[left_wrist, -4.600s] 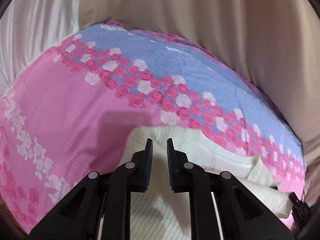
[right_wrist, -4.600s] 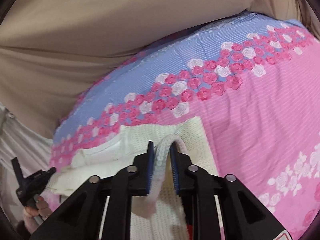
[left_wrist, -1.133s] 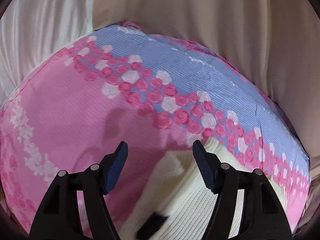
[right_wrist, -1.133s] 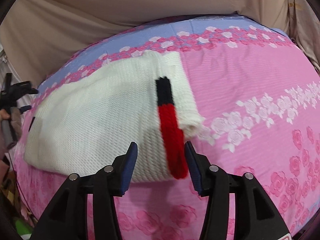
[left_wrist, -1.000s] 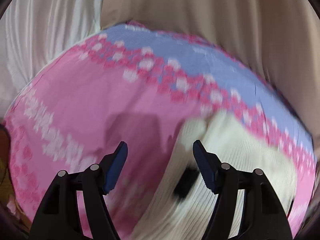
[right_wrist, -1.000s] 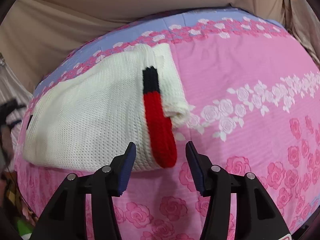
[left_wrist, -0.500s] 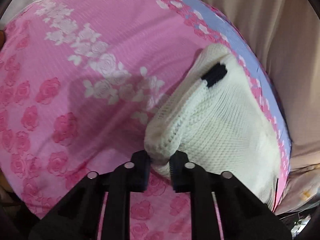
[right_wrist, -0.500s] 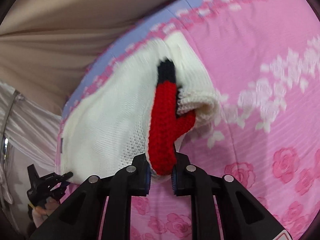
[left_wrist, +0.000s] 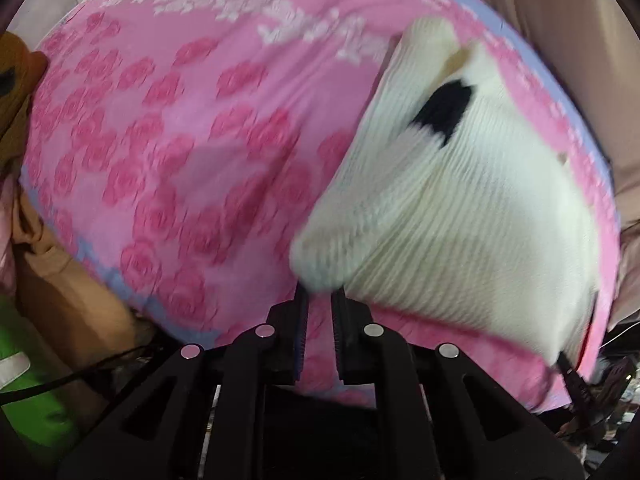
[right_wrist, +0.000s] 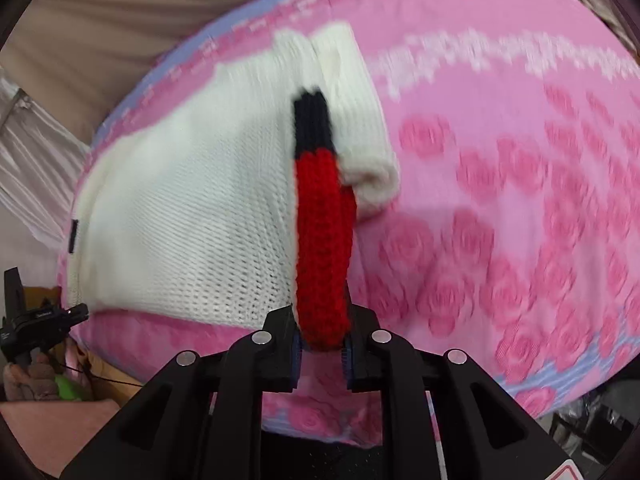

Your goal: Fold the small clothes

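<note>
We see a small cream knitted sweater (left_wrist: 460, 208) lying on a bed covered by a pink sheet (left_wrist: 168, 152) printed with darker pink roses, white rose bands and a lilac border. The knit is chunky and ribbed, soft and thick at its folded edges, and both views are smeared by motion blur.

In the left wrist view our left gripper (left_wrist: 319, 308) has its black jaws clenched on the near rounded corner of the sweater, a fat rolled lump of cream wool bulging just beyond the tips. From there the garment fans out to the right and far side, with a short black knitted patch (left_wrist: 444, 110) on its upper face near the far end.

In the right wrist view our right gripper (right_wrist: 321, 344) grasps the red knitted band (right_wrist: 324, 240), a thick tube-like strip of coarse stitches whose near end is pinched between the jaws. Farther along, the band turns black (right_wrist: 314, 124) and runs into the cream body. To its right a rolled cream cuff (right_wrist: 368, 152) sits bunched against the sheet; to its left the broad flat panel of open, mesh-like stitch spreads toward the left edge of the bed, where a small dark label (right_wrist: 73, 236) shows.

Beige curtain fabric (right_wrist: 120, 16) hangs beyond the far side of the bed.
</note>
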A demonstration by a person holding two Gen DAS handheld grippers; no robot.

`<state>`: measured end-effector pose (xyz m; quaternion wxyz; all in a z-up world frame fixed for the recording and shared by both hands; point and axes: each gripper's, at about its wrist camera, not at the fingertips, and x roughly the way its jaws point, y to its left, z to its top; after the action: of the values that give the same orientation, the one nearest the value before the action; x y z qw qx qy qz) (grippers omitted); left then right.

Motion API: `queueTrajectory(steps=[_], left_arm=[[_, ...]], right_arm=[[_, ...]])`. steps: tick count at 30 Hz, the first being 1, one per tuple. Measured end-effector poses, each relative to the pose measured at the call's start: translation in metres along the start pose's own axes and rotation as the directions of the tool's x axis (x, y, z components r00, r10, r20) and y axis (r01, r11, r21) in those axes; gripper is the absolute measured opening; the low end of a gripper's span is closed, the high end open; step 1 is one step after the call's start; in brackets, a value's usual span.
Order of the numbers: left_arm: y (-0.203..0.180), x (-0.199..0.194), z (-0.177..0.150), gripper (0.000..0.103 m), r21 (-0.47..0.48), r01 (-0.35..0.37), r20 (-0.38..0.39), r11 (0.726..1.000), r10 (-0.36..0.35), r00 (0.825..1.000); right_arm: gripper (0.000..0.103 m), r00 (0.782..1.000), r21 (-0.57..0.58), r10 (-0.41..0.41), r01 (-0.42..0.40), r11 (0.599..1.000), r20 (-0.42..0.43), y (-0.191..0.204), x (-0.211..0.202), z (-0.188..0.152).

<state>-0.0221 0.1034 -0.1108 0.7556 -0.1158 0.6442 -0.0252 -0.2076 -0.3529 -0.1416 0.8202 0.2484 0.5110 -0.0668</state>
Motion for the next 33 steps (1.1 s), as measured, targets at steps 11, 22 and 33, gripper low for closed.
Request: queueTrajectory(steps=[11, 22, 33], left_arm=[[-0.059, -0.094, 0.052, 0.019, 0.130, 0.097, 0.302, 0.987, -0.132, 0.944], [-0.087, 0.006, 0.067, 0.020, 0.180, -0.111, 0.233, 0.977, 0.067, 0.970], [-0.101, -0.003, 0.053, 0.021, 0.246, -0.153, 0.247, 0.957, 0.090, 0.965]], right_arm=[[0.008, 0.978, -0.106, -0.001, 0.023, 0.994, 0.207, 0.040, -0.063, 0.059], [0.000, 0.985, -0.041, -0.107, 0.114, 0.993, 0.138, 0.035, -0.006, 0.073], [0.002, 0.977, -0.115, -0.142, 0.161, 0.980, 0.157, 0.069, -0.013, 0.058]])
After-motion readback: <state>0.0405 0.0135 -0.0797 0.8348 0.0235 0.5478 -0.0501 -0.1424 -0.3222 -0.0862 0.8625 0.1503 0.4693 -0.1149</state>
